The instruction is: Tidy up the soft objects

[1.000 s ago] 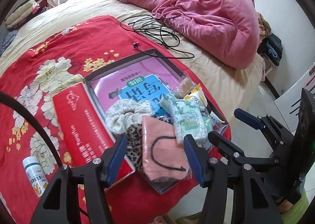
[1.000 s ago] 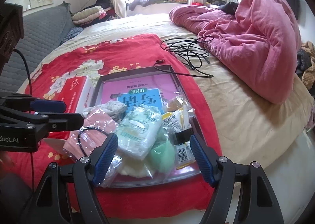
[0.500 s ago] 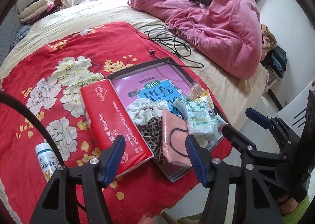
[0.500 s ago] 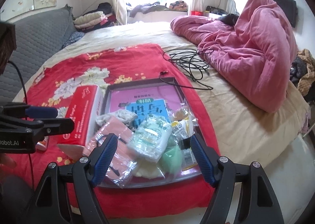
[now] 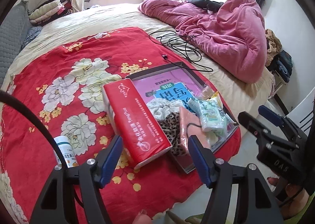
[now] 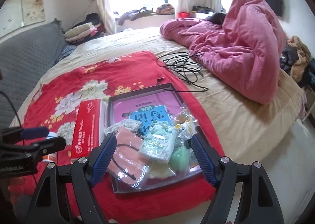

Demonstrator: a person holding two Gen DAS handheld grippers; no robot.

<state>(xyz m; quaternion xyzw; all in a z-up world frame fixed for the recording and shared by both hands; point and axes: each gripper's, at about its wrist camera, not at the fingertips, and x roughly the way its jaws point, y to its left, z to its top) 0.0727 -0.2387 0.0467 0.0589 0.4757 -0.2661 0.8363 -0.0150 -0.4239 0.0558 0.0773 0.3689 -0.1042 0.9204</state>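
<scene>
The soft objects lie heaped in the near end of a shallow dark tray (image 6: 110,109) on a red floral blanket (image 5: 59,70) spread over the bed. A pink cloth item with a black cord (image 6: 128,149) sits nearest, in clear wrapping that blurs its edges. Beside it are a pale green tissue pack (image 6: 159,143), a cream scrunchie (image 5: 163,105) and a leopard-print piece (image 5: 171,125), the last mostly covered by its neighbours. Smaller packets behind the tissue pack are too crumpled to identify. A printed pink and blue sheet (image 6: 137,107) lines the tray, its near half buried.

A red tissue box (image 5: 137,123) lies just beside the tray's left wall. A white bottle (image 5: 66,151) stands partly hidden behind a black cable.

The left gripper (image 5: 153,157) hovers above the box, jaws opening, nothing between them. The right gripper (image 6: 153,155) hangs wide apart over the pile, gripping nothing.
</scene>
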